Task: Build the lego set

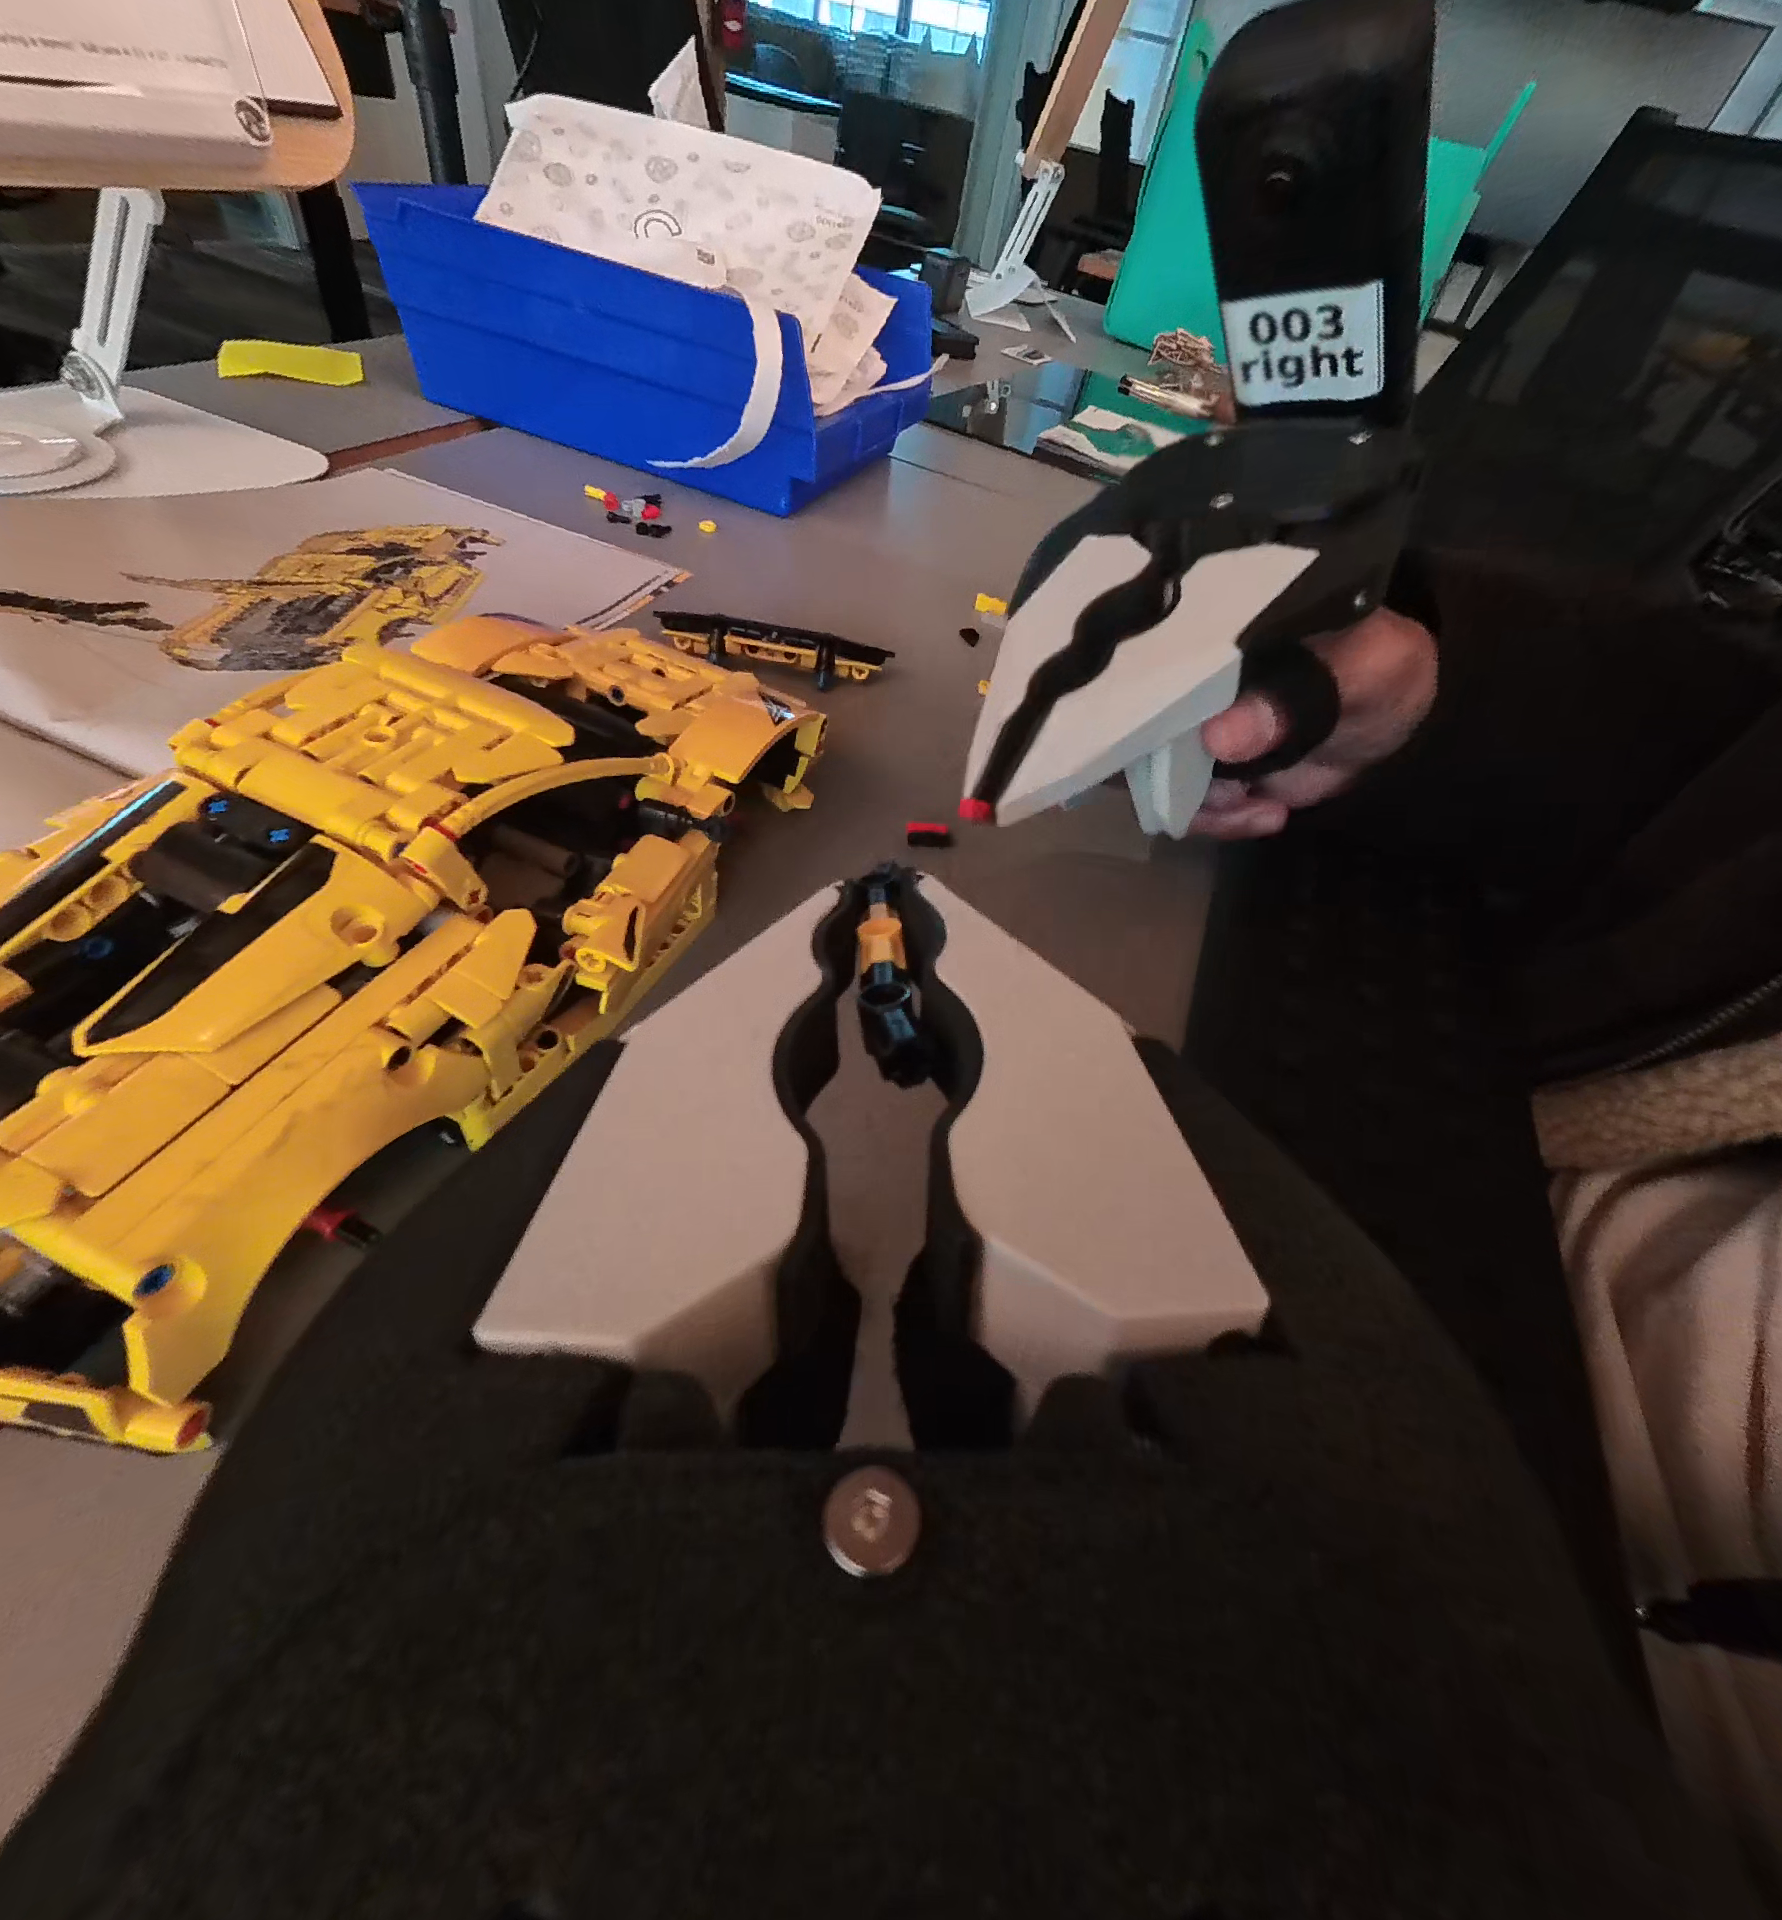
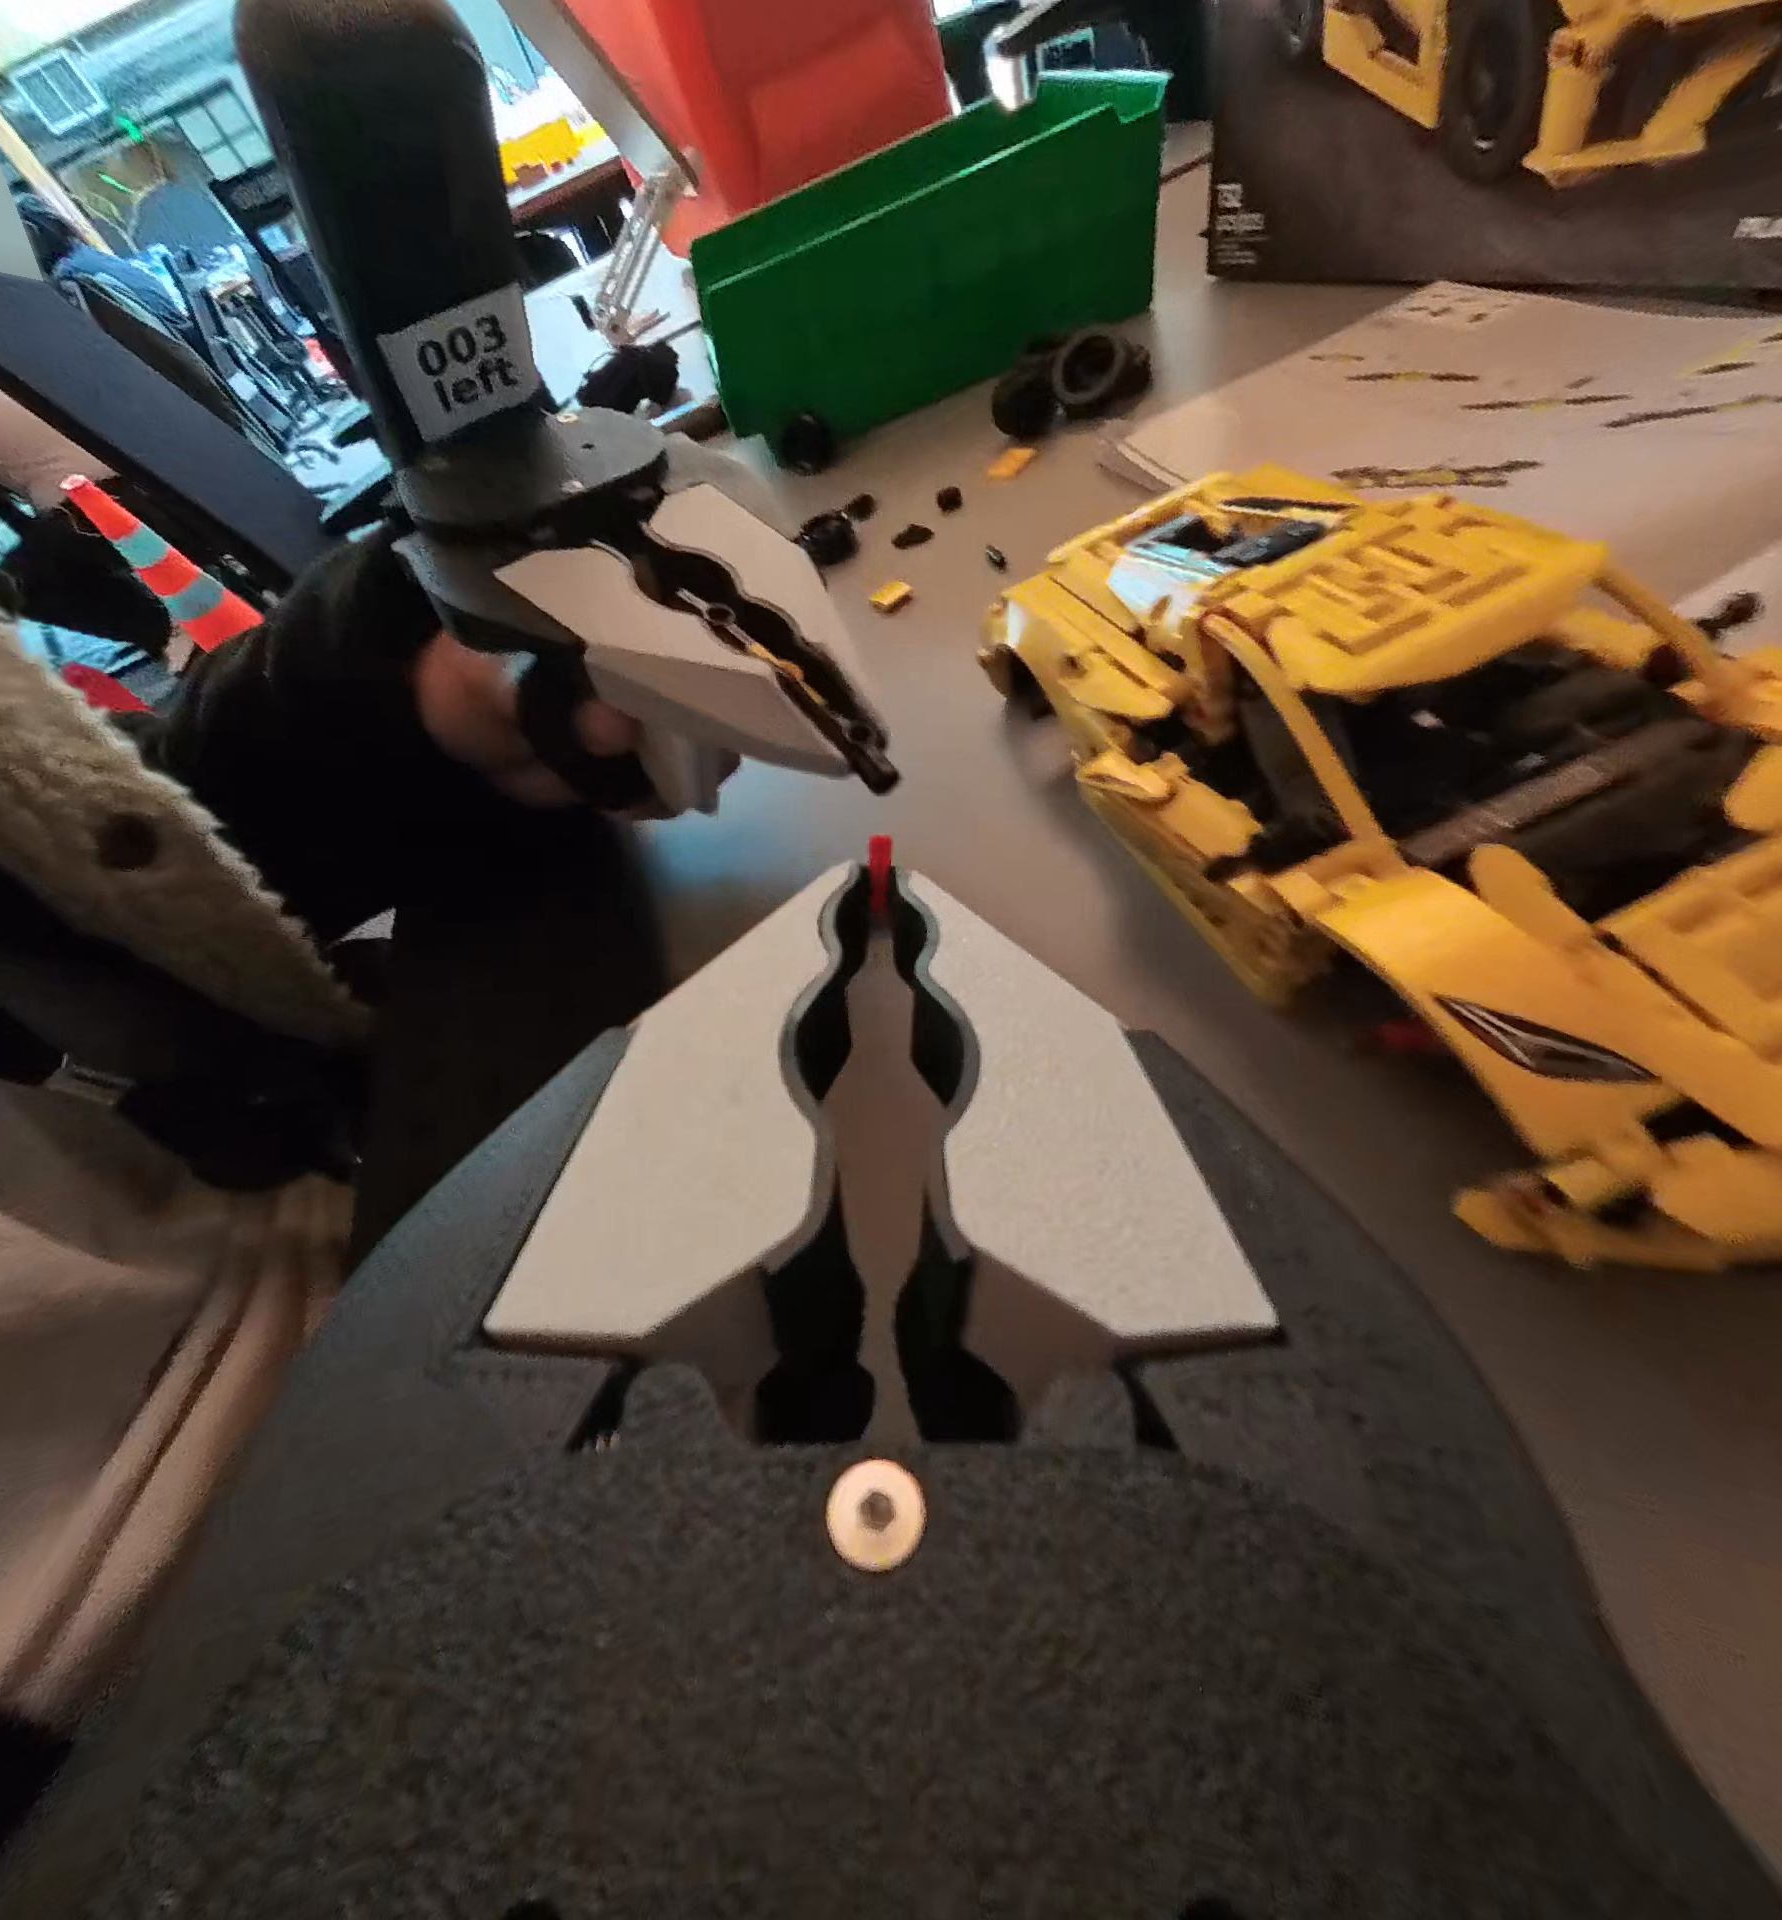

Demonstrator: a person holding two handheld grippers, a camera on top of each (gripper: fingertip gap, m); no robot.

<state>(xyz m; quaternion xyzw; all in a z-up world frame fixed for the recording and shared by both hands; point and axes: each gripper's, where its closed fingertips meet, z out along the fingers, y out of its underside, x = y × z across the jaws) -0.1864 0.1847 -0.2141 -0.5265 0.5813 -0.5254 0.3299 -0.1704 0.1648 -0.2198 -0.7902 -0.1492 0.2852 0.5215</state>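
Observation:
A large yellow lego car (image 1: 326, 935) lies on the grey table, left of both grippers; it also shows in the right wrist view (image 2: 1438, 831). My left gripper (image 1: 882, 883) is shut on a black and yellow lego piece (image 1: 885, 977) that runs along the gap between its fingers; it also shows in the right wrist view (image 2: 871, 764). My right gripper (image 2: 879, 878) is shut on a small red pin (image 2: 879, 868). In the left wrist view the right gripper (image 1: 980, 810) hangs tip down just above the table, close ahead of my left gripper's tips. Another red and black pin (image 1: 926, 831) lies between them.
An instruction booklet (image 1: 243, 582) lies behind the car. A black and yellow sub-assembly (image 1: 773, 644) lies beyond it. A blue bin (image 1: 606, 343) with paper bags stands at the back. A green bin (image 2: 928, 249), loose tyres (image 2: 1074, 379), small parts (image 2: 897, 540) and the set's box (image 2: 1531, 135) are farther off. The tips of both grippers are at nearly the same place.

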